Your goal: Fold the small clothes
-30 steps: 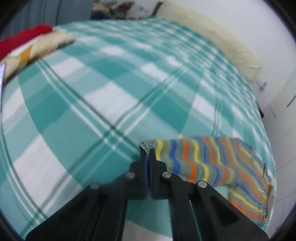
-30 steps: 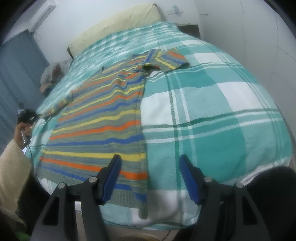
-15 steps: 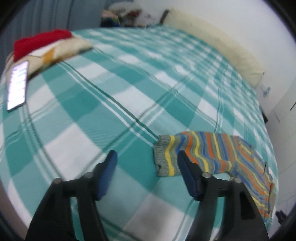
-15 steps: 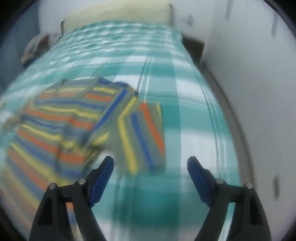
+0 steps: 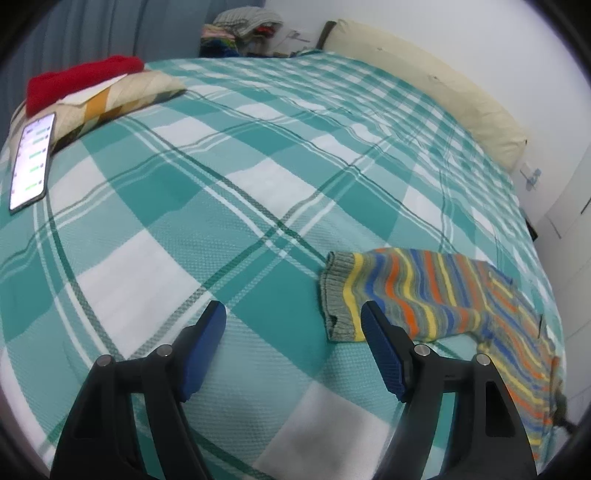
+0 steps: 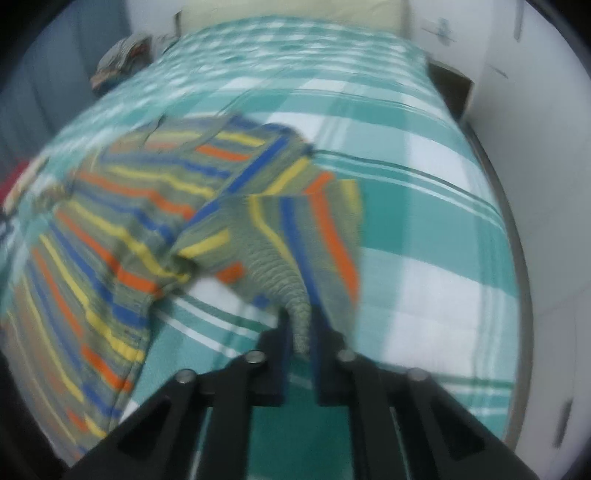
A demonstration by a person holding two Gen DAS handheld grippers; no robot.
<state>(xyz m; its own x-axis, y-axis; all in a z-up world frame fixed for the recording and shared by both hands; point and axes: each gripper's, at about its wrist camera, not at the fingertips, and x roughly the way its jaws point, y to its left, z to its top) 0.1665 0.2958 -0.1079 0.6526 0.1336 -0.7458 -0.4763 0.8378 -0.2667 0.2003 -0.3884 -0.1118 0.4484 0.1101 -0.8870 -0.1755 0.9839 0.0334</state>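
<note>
Two grippers work over a striped sweater (image 6: pixel 122 221) spread on a bed with a teal and white checked bedspread (image 5: pixel 229 206). A second ago the left gripper (image 5: pixel 293 325) was pinched shut on the ribbed cuff of one sleeve (image 5: pixel 399 295); now its blue pads stand wide apart with nothing between them, and the sleeve lies flat on the bedspread, its cuff just ahead of the right-hand pad. The view has also pulled back, so a lit phone (image 5: pixel 31 160) and a red garment (image 5: pixel 81 79) on a patterned cushion (image 5: pixel 122 98) at the far left edge of the bed now show.

The right gripper (image 6: pixel 301 332) was open over the hem of the sweater a second ago, then open over the other sleeve half a second ago. Its jaws have just been closing, and they are now clamped on the grey ribbed cuff (image 6: pixel 291 295) of that sleeve, which rises in a bunched ridge from the fabric into the pads. The picture from this side is blurred.

Both grippers point downward toward the bed, the left one hanging above bare bedspread beside the released sleeve, the right one low over the edge of the sweater near the wall side of the bed. A cream pillow (image 5: pixel 436 85) lies along the head of the bed, and a pile of clothes (image 5: pixel 240 29) sits beyond the far corner.
</note>
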